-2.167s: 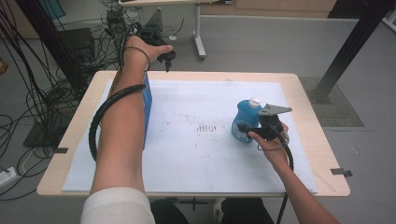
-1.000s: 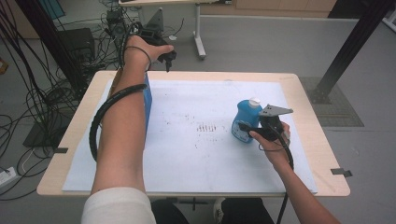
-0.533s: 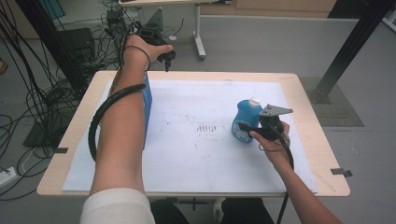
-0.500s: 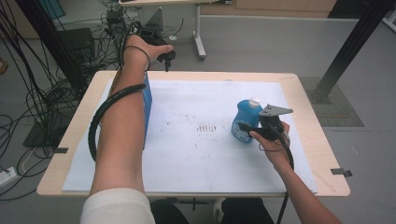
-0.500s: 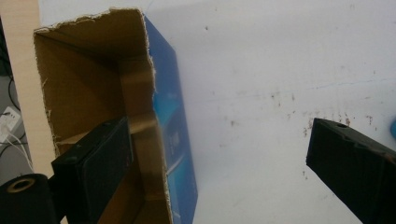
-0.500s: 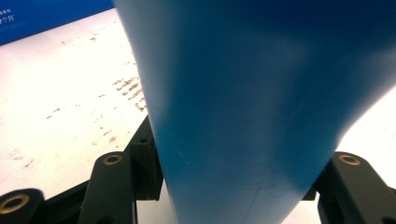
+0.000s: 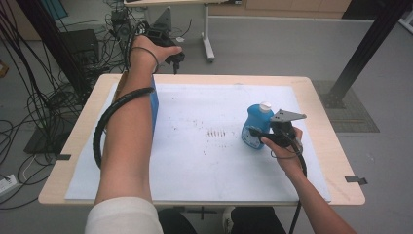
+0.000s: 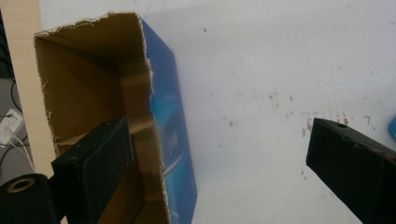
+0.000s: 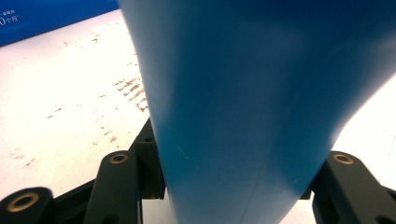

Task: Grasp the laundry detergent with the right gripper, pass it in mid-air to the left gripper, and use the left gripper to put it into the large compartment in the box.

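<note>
High view: my right gripper (image 7: 259,136) has just clenched onto the upright blue bottle (image 7: 255,124), right of the table's (image 7: 321,105) centre. Left gripper (image 8: 219,154) stands released, straddling the blue box's (image 8: 168,116) wall at far left.
</note>
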`<state>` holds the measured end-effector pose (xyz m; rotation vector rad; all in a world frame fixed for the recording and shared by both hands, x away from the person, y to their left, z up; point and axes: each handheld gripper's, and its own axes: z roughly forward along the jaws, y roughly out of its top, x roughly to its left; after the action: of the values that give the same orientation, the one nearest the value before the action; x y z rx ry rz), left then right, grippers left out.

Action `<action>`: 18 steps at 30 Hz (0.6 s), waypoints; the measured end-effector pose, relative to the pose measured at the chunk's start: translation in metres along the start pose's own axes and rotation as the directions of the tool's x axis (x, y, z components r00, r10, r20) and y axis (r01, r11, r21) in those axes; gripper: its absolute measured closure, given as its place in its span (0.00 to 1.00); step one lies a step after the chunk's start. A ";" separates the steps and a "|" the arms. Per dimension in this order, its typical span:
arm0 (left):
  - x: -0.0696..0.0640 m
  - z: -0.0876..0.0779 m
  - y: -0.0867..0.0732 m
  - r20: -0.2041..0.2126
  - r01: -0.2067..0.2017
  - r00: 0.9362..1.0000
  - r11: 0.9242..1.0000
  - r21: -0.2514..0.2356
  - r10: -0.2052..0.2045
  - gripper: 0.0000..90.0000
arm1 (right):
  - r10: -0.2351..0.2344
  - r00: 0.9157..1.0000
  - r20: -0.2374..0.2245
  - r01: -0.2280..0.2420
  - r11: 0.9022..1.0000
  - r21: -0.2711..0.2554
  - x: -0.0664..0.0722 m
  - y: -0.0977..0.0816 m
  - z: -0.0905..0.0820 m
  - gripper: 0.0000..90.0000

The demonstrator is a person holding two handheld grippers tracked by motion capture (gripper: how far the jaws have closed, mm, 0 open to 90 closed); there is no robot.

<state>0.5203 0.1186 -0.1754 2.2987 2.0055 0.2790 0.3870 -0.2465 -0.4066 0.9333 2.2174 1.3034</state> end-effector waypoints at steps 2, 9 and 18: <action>0.000 0.000 0.000 0.000 0.000 1.000 1.000 -0.001 0.000 0.08 | 0.001 1.000 0.000 -0.001 1.000 -0.001 0.000 0.000 0.000 0.51; 0.000 0.000 0.000 -0.005 -0.001 1.000 1.000 0.001 0.001 0.08 | 0.001 1.000 0.000 -0.001 1.000 -0.004 0.000 -0.001 0.000 0.52; 0.001 0.000 0.000 -0.004 0.000 1.000 1.000 0.001 0.000 0.08 | 0.001 1.000 0.000 -0.001 1.000 -0.003 0.000 0.000 0.000 0.52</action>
<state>0.5202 0.1194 -0.1752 2.3003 2.0079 0.2826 0.3867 -0.2466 -0.4069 0.9337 2.2143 1.3065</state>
